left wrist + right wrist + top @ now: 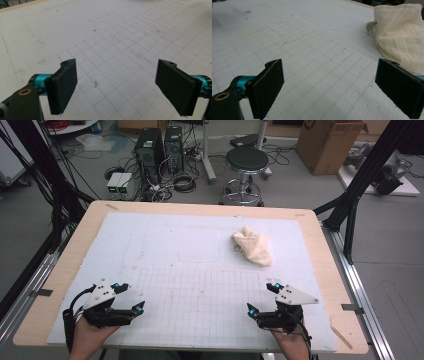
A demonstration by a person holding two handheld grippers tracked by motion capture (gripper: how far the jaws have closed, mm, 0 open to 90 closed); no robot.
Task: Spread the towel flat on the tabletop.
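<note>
A crumpled cream cloth (253,246) lies on the white gridded mat (190,270), right of centre and towards the far side. In the right gripper view the cloth (402,35) sits beyond the right jaw. My left gripper (131,297) rests near the mat's front left, open, nothing between its jaws (117,87). Near the front right, my right gripper (261,298) is open too, its jaws wide apart over bare grid (329,90). A hand holds each one from the near edge.
The mat covers a wooden table (60,270) with a bare rim all round. A faint rounded outline (198,254) is drawn on the mat's middle. Beyond the table stand a black stool (246,162), computer towers (157,147) and a cardboard box (327,142).
</note>
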